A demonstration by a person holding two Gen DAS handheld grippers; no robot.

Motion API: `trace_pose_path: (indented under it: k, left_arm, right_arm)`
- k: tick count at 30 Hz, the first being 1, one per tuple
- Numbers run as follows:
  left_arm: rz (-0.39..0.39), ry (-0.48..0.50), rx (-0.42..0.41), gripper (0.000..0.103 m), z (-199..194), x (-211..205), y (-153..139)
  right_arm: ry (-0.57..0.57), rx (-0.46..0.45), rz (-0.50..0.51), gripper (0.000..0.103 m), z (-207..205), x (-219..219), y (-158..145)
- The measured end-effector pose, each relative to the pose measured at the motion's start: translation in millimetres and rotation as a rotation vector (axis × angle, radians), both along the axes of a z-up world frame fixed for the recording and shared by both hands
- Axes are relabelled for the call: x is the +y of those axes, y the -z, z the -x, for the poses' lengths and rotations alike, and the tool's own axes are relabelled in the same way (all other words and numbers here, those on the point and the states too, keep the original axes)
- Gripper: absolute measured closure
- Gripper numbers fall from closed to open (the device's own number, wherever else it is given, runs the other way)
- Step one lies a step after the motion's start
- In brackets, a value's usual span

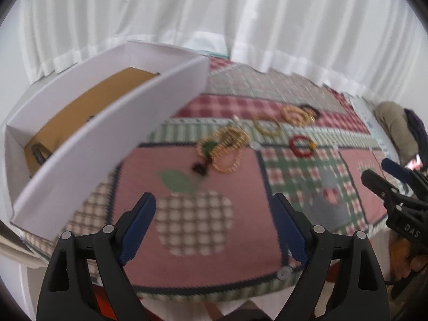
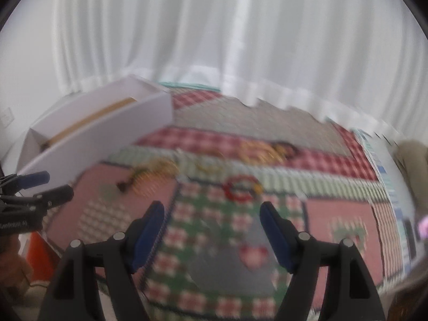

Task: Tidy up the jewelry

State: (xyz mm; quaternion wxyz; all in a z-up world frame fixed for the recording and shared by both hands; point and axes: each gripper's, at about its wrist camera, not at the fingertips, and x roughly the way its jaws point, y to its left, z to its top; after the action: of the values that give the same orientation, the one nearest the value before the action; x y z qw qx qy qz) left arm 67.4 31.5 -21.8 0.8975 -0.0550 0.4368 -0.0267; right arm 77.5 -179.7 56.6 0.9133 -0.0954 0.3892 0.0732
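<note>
Both views look down over a surface covered by a patchwork cloth of red, green and pink checks with an apple motif (image 1: 192, 222), backed by white pleated curtains (image 1: 214, 13). The left tool (image 1: 214, 219) hangs over the apple patch at the near edge, its blue-padded jaws standing wide apart with nothing between them. The right tool (image 2: 211, 230) hangs over the green-and-red checked patch further right, its jaws likewise spread and empty; its tips also show at the right edge of the left wrist view.

A white rectangular cardboard box with a brown floor (image 1: 107, 123) stands at the far left of the cloth; a small dark item lies inside it, too blurred to identify. The jewelry lies loose on the cloth beyond both tools: a tangle of gold bead chains with a green and black pendant (image 1: 224, 147) just right of the box, a thin gold ring-shaped bangle (image 1: 267, 128) beside it, a coil of gold beads with a dark band (image 1: 299, 113) farther right, and a red ring-shaped bangle (image 1: 301, 145) nearest the right tool.
</note>
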Motion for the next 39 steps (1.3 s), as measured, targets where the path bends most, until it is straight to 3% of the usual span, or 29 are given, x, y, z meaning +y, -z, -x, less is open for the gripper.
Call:
trace_pose_path:
  k: [9, 28, 32, 39]
  left_arm:
    - [-0.099, 0.069, -0.034, 0.014, 17.7, -35.5, 2.9]
    - [-0.120, 0.052, -0.037, 0.012, 18.8, -39.6, 10.4]
    - [-0.115, 0.061, -0.041, 0.003, 20.4, -40.1, 10.5]
    - [-0.117, 0.083, -0.058, 0.003, 24.1, -42.8, 8.3]
  right_arm:
    - [0.117, 0.026, -0.041, 0.027, 30.2, -38.3, 23.6]
    - [0.125, -0.007, -0.020, 0.027, 40.1, -33.8, 22.2]
    - [0.117, -0.004, -0.009, 0.027, 39.5, -29.7, 23.2]
    - [0.106, 0.010, -0.005, 0.027, 40.4, -25.3, 26.2]
